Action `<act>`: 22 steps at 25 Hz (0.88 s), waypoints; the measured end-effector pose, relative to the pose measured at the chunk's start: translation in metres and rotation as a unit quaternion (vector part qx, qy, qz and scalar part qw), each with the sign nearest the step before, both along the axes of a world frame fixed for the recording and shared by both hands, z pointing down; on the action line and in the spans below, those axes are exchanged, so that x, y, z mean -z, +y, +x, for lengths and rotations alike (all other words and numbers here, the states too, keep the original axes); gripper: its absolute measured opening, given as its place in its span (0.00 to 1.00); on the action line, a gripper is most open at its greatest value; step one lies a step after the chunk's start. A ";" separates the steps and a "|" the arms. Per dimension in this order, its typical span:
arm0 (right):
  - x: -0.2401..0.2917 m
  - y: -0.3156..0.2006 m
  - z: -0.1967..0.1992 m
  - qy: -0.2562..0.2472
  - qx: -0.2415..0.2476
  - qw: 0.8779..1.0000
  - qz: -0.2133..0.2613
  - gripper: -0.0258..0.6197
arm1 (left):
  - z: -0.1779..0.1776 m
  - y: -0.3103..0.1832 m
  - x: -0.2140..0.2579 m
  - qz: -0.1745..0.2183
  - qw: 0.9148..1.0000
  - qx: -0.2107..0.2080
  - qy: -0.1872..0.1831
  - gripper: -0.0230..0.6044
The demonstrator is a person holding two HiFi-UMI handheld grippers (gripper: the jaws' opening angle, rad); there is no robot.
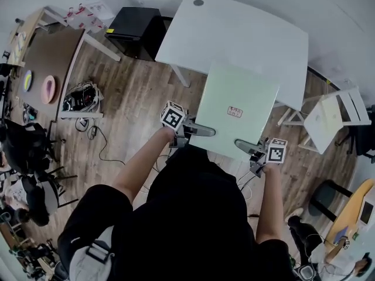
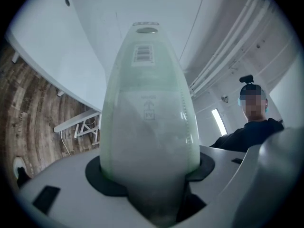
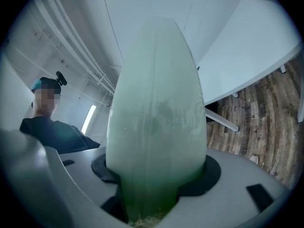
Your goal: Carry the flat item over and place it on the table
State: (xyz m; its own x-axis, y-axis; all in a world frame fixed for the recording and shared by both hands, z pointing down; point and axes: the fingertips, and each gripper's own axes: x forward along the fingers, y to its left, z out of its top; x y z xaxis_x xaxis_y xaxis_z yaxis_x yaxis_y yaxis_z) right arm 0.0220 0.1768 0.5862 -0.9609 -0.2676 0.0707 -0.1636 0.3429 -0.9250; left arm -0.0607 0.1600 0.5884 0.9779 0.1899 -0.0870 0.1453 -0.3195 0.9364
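Blurred closest in, where fingers of the left gripper (image 1: 201, 131) and right gripper (image 1: 246, 146) stand wide yet clamp the near edge of a pale green flat rectangular plastic board (image 1: 237, 92). Forearms outstretched, grippers level. Held above wooden floor (image 1: 135, 98), far edge overlapping the white surface (image 1: 234, 34) from the head view. Small pink sticker (image 1: 235, 112) unreadable; barcode label (image 2: 143, 53) digits illegible.

The board (image 1: 234, 86) is smooth plastic, the table (image 1: 246, 28) matt, the floor (image 1: 135, 92) wood.
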 end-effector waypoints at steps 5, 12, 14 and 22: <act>0.004 -0.041 0.001 -0.003 -0.014 1.000 -0.010 0.50 | 0.003 -0.042 0.003 -0.012 1.000 -0.008 0.004 0.51; 0.008 -0.103 -0.006 -0.001 -0.035 0.999 -0.003 0.50 | -0.004 -0.105 0.007 0.010 0.999 -0.040 -0.003 0.51; 0.007 -0.115 -0.008 0.000 -0.035 0.999 -0.008 0.50 | -0.006 -0.118 0.007 0.002 0.999 -0.039 -0.003 0.52; 0.003 -0.152 -0.011 0.005 -0.047 0.999 -0.008 0.50 | -0.010 -0.157 0.002 0.011 0.998 -0.054 -0.002 0.52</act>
State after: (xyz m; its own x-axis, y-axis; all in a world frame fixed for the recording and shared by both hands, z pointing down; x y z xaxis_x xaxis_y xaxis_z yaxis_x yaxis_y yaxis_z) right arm 0.0106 0.0250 0.5827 -0.9309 -0.3550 0.0858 -0.2038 0.3100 -0.9286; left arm -0.0706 0.0034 0.5866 0.9520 0.2962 -0.0770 0.1755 -0.3224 0.9302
